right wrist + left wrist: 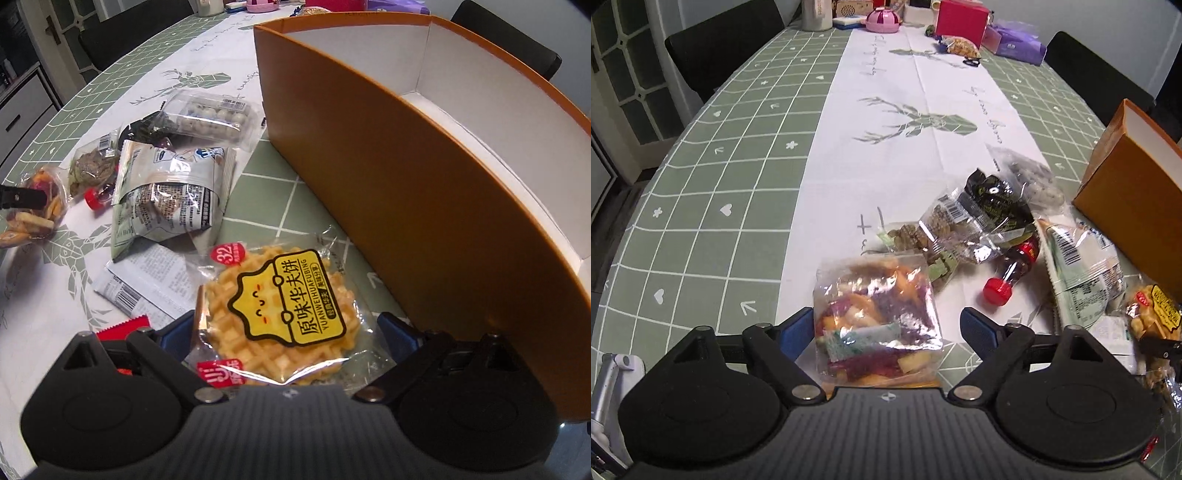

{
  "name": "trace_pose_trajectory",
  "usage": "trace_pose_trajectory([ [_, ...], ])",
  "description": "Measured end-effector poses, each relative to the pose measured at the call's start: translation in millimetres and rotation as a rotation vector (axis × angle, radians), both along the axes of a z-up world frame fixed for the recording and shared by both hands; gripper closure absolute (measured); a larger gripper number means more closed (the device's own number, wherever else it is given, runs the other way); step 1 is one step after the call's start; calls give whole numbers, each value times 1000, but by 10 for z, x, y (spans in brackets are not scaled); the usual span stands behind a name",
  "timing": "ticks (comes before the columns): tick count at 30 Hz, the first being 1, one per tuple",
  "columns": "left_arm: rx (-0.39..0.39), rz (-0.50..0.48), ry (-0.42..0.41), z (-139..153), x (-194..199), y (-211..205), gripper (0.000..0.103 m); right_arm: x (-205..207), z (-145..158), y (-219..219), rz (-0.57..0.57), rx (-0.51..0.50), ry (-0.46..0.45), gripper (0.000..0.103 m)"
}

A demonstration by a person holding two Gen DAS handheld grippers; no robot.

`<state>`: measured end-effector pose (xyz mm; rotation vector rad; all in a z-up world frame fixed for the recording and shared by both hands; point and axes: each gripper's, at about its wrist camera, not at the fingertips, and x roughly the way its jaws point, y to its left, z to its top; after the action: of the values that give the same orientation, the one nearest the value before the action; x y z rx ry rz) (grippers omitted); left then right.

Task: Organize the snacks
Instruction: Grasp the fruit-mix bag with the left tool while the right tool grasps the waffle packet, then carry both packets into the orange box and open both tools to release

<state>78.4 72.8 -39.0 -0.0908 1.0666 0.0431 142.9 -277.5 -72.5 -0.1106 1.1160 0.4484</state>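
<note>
My left gripper (888,328) is open, its blue pads on either side of a clear bag of colourful dried fruit chips (877,317) lying on the table. My right gripper (288,328) is open around a wrapped waffle (277,306) with a yellow label, lying beside the orange box (424,192). The box is open on top with a white inside and nothing seen in it. It also shows at the right in the left wrist view (1134,192). The waffle shows there too (1152,314).
Several snack packs lie in a heap: a green-white pouch (166,195), a clear tray of round balls (210,118), a bag of brownish bites (945,225), a small red-capped bottle (1012,273). More items (960,22) crowd the table's far end. Black chairs (720,48) stand around.
</note>
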Motion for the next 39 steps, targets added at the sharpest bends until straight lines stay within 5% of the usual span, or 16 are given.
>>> trace_pose_trajectory([
  [9, 26, -25, 18, -70, -13, -4, 28, -19, 41, -58, -7, 30, -4, 22],
  [23, -23, -63, -35, 43, -113, -2, 30, -37, 137, -112, 7, 63, -10, 28],
  [39, -41, -126, -138, 561, -215, -213, 30, -146, 737, -183, 15, 137, -117, 28],
])
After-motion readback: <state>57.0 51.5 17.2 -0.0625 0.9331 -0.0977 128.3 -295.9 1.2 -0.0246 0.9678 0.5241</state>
